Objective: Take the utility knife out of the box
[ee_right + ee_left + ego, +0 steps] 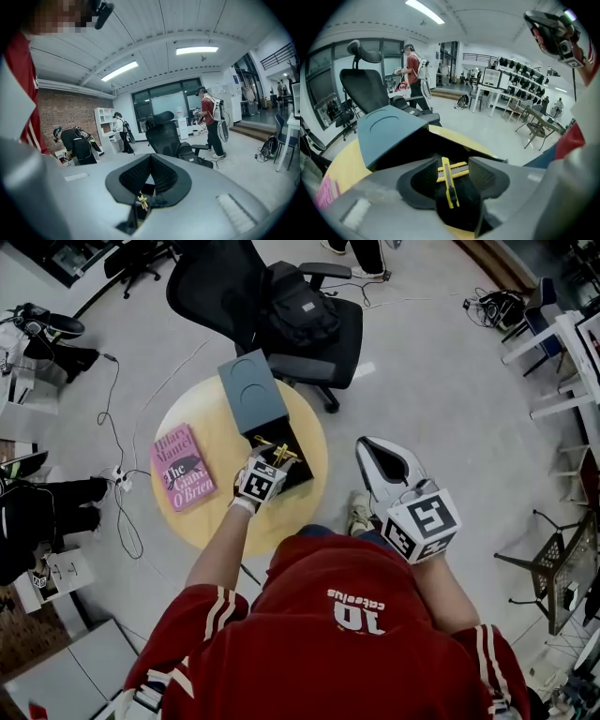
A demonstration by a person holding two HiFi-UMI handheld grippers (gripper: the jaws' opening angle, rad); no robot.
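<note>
On the round bench (223, 514), the box (251, 388) lies open with the knife (449, 185) still inside on its black lining, so nothing is out yet. The left tool (452, 160) hangs just over it, jaws apart on either side of the knife and not gripping it; closing and lifting remain, I'd say. The right tool (377, 454) is closed and empty, off the bench at 3 o'clock. A second yellow piece (461, 169) lies crosswise under the knife and may snag. A book (182, 467) sits at 9 o'clock and a chair (234, 287) at 12.
</note>
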